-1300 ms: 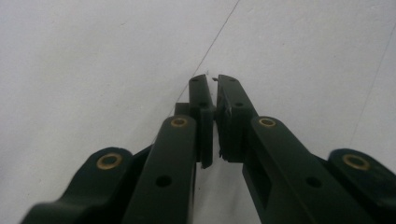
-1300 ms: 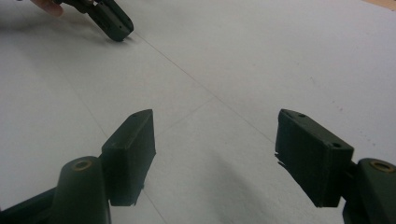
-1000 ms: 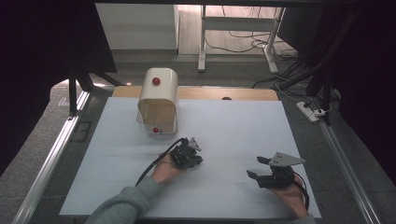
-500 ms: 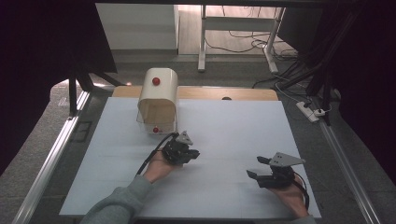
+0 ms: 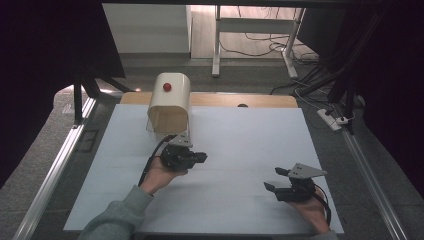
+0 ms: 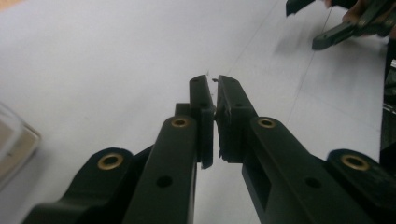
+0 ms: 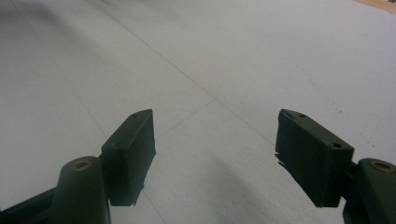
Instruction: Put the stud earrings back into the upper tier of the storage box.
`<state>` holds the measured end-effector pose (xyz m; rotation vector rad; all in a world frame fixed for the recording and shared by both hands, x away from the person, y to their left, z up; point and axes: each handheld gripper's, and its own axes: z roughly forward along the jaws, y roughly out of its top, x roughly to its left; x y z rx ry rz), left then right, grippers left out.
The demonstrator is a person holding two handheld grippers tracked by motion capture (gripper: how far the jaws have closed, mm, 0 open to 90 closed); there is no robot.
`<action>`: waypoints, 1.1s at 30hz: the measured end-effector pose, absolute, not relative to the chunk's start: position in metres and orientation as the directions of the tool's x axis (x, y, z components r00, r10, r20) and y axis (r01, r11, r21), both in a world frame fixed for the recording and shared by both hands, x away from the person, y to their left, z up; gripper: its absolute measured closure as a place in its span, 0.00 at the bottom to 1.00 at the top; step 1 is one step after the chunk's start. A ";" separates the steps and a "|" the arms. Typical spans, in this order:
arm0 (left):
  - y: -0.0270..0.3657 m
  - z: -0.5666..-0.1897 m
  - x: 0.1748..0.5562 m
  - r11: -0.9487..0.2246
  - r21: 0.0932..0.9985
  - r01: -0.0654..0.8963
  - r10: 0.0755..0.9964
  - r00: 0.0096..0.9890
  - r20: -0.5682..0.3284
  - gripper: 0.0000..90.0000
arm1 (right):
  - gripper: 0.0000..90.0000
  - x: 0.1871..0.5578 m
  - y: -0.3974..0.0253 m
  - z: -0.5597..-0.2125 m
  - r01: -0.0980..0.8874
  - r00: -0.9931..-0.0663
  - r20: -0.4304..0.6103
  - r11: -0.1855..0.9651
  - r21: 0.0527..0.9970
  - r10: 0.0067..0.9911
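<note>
A cream, round-topped container (image 5: 169,102) with a red knob (image 5: 167,87) stands at the back left of the white table (image 5: 240,135), its front facing me. My left gripper (image 5: 203,158) is just in front of it, pointing right, and the grey plate on top reaches the container's front edge. In the left gripper view its jaws (image 6: 212,81) are shut with nothing between them. My right gripper (image 5: 272,179) rests low at the front right, open over bare table (image 7: 213,122). The right gripper also appears far off in the left gripper view (image 6: 336,28).
A clear plastic edge (image 6: 14,144) lies at the left of the left gripper view. A wooden strip (image 5: 235,100) runs along the table's far edge. Metal rails (image 5: 55,165) flank the table, and cables and a power strip (image 5: 332,120) lie on the floor to the right.
My left hand and gripper have moved away from me and a little left, up to the container's front. The right gripper has stayed where it was.
</note>
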<state>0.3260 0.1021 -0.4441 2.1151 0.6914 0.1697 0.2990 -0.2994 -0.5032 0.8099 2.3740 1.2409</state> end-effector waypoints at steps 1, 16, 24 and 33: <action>0.104 -0.441 0.326 -0.455 0.791 0.408 0.532 0.837 -0.126 0.94 | 0.31 0.299 -0.299 -0.503 0.327 -0.780 -0.034 0.453 0.829 0.625; 0.123 -0.405 0.322 -0.391 0.840 0.376 0.529 0.839 -0.129 0.94 | 0.31 0.299 -0.299 -0.503 0.326 -0.781 -0.038 0.459 0.827 0.623; 0.138 -0.388 0.324 -0.352 0.861 0.367 0.547 0.827 -0.130 0.94 | 0.31 0.299 -0.300 -0.503 0.327 -0.782 -0.034 0.457 0.827 0.622; 0.159 -0.370 0.327 -0.314 0.877 0.363 0.580 0.805 -0.126 0.94 | 0.31 0.299 -0.300 -0.503 0.324 -0.779 -0.036 0.452 0.831 0.625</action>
